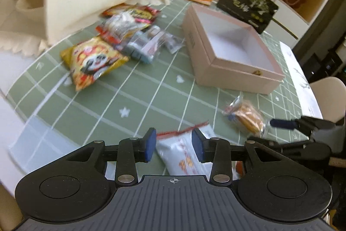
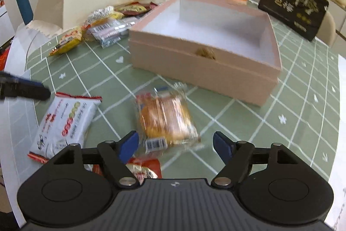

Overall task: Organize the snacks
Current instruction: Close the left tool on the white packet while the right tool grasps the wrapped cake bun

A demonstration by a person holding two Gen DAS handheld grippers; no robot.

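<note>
The right gripper (image 2: 175,144) hangs wide open and empty over the clear-wrapped cake (image 2: 166,120) at lower centre; straddle its middle before squeezing gently. The left gripper (image 1: 174,146), half open and empty, frames the white snack packet (image 1: 183,155). The empty pink box (image 2: 203,70) waits above.

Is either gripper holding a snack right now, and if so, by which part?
Nothing is held. The left gripper is open over the white packet; the right gripper is open over the clear-wrapped bread. Neither closes on its packet.
</note>
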